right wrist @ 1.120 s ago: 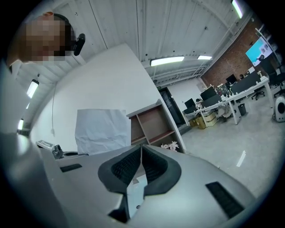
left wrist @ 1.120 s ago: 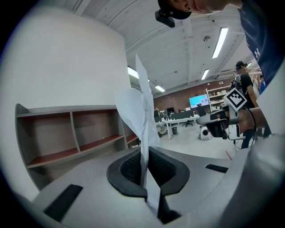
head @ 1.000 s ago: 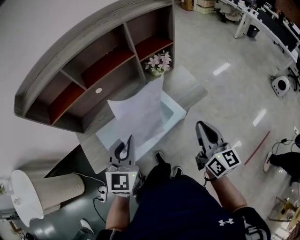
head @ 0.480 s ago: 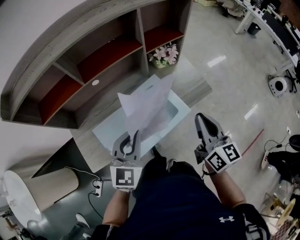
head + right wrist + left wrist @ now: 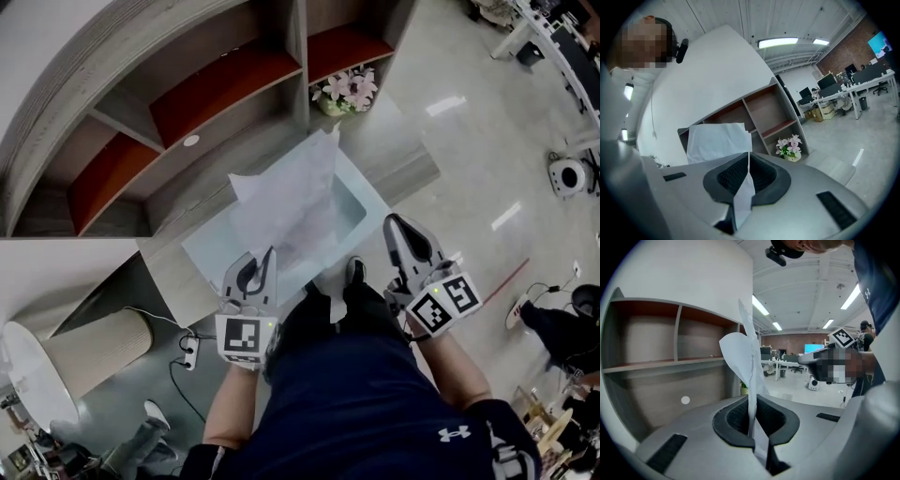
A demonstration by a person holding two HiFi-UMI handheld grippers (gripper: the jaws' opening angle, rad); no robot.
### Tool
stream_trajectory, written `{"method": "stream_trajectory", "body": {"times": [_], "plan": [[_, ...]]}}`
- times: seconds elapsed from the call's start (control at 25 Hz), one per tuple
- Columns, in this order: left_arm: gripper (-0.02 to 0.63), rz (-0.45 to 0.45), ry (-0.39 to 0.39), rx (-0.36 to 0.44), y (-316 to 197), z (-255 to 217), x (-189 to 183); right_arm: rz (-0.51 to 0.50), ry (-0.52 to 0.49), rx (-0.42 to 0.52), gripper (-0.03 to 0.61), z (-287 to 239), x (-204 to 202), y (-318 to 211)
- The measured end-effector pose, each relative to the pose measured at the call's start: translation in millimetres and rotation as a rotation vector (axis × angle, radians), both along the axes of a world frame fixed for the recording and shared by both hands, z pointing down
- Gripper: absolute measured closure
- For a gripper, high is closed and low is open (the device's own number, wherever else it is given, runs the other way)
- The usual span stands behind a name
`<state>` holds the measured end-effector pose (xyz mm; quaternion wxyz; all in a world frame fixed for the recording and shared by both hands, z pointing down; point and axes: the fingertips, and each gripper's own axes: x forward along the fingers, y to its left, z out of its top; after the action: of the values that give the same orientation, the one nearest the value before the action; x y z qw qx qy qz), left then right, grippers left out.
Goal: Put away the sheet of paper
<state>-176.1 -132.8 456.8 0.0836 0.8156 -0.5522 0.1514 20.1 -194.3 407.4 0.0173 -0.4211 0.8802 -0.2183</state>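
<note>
Your sheet is not put away yet. The shelf (image 5: 211, 89) stands open at upper left, with nothing of yours in it.

Your left gripper (image 5: 266, 261) is pressed together on the sheet's lower edge. The sheet (image 5: 286, 202) stands up from it, curling at the top, above the pale tray (image 5: 364, 208) on the table (image 5: 408, 173) below the shelf. Flowers (image 5: 345, 89) sit by the shelf's right end.

Your right gripper (image 5: 394, 223) hangs well apart from the sheet. Its jaws are together on a small white scrap (image 5: 740, 197), paper by the look.

As I judge it, the lift is done. The carry to a resting place and the release are left.

Against a second ago, you have stepped closer. The shelf fills more of the head view, your feet are up against the table, and the sheet has come further over the tray. Both grippers keep the same hold.
</note>
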Motion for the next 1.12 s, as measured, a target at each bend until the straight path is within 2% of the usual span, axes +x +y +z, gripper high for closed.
{"method": "stream_trajectory", "body": {"times": [0.24,0.4,0.6,0.76,0.92,1.0,1.12], "plan": [[0.594,-0.105,0.161,-0.117,-10.0,47.2,-7.3,-0.076,-0.012,-0.010,0.558,2.6,-6.0,-24.5],[0.594,-0.175,0.248,-0.161,-17.2,91.6,-17.7,-0.103,-0.007,-0.030,0.558,11.4,-7.1,-33.9],[0.594,-0.209,0.233,-0.258,-13.4,158.9,-16.6,-0.137,-0.014,-0.063,0.558,21.3,-9.4,-37.8],[0.594,-0.245,0.279,-0.355,-2.4,201.9,-9.3,-0.145,-0.011,-0.088,0.558,29.0,-8.0,-44.2],[0.594,-0.280,0.302,-0.418,5.9,222.6,-7.9,-0.159,-0.006,-0.094,0.558,32.0,-10.0,-48.2],[0.594,-0.323,0.350,-0.472,10.5,233.6,-11.9,-0.168,-0.003,-0.100,0.557,34.3,-12.4,-48.7],[0.592,-0.422,0.486,-0.563,18.9,252.1,-23.9,-0.183,0.002,-0.112,0.558,40.1,-17.1,-48.1]]}}
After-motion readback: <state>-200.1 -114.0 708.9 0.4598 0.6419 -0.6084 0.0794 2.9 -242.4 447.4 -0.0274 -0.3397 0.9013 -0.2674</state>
